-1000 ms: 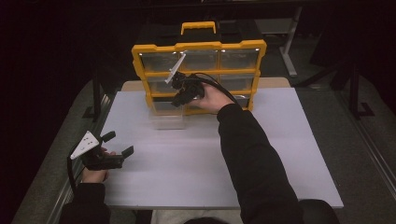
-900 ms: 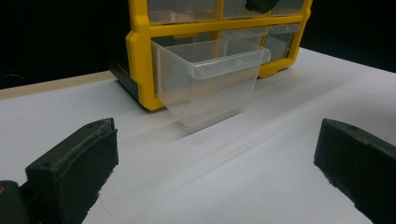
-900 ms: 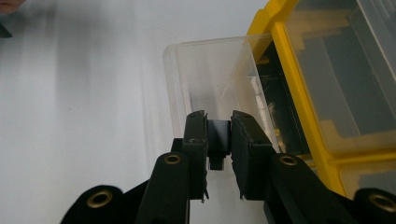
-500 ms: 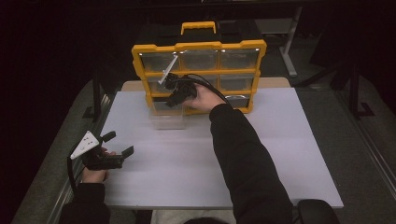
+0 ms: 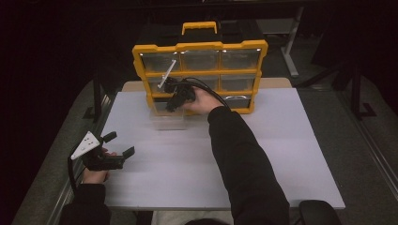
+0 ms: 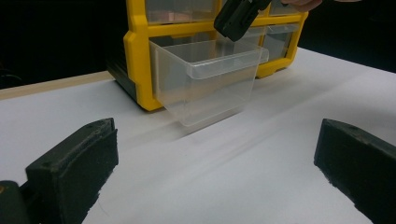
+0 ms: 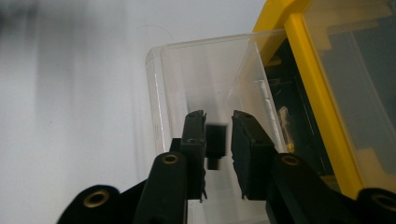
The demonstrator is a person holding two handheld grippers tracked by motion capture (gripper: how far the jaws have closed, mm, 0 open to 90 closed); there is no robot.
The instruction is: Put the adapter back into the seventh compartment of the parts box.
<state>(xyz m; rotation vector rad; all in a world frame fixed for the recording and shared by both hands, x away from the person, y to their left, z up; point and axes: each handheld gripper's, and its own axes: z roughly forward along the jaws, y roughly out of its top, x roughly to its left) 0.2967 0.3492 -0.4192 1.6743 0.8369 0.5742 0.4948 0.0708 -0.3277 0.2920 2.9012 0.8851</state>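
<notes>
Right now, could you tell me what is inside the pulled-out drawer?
The drawer looks empty; the right gripper holds a black piece over it, its jaws covering some floor.

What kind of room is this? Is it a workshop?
Probably a lab or workshop bench: a yellow parts organizer with clear drawers stands on a white table, its surroundings dark, and a clear drawer is pulled out.

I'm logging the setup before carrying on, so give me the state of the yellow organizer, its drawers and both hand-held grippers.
Yellow organizer: upright at the table's far edge.
Bottom-left clear drawer: pulled out.
Other drawers: pushed in.
Left hand-held gripper: open, holding nothing.
Right hand-held gripper: jaws nearly closed, above the pulled-out drawer.
Small black piece: between those jaws; grip unclear.
</notes>
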